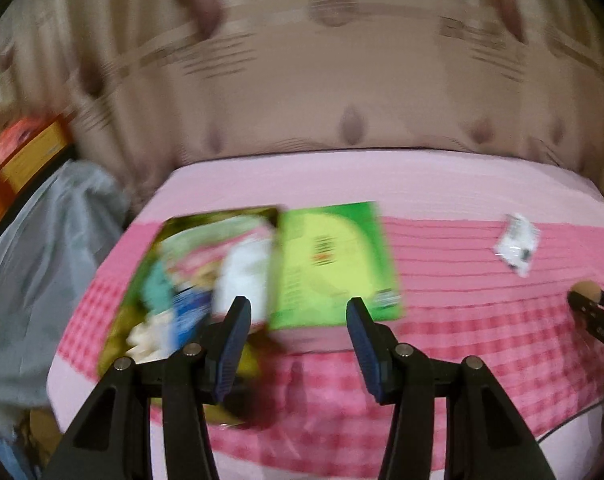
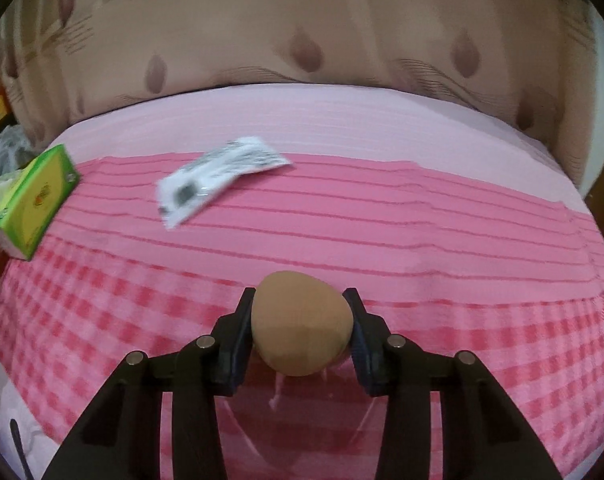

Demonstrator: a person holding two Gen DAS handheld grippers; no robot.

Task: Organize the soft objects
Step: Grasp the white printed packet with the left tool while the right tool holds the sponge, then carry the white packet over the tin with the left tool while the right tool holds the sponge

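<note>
The right gripper pinches a tan sponge just above the pink cloth on the desk. Left of the sponge lie a white packet and a green tissue box. The left gripper hangs open near that box.

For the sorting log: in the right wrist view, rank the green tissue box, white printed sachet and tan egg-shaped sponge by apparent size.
1. White printed sachet and green tissue box: alike, unranked.
2. Tan egg-shaped sponge, nearest the camera, so unsure.
</note>
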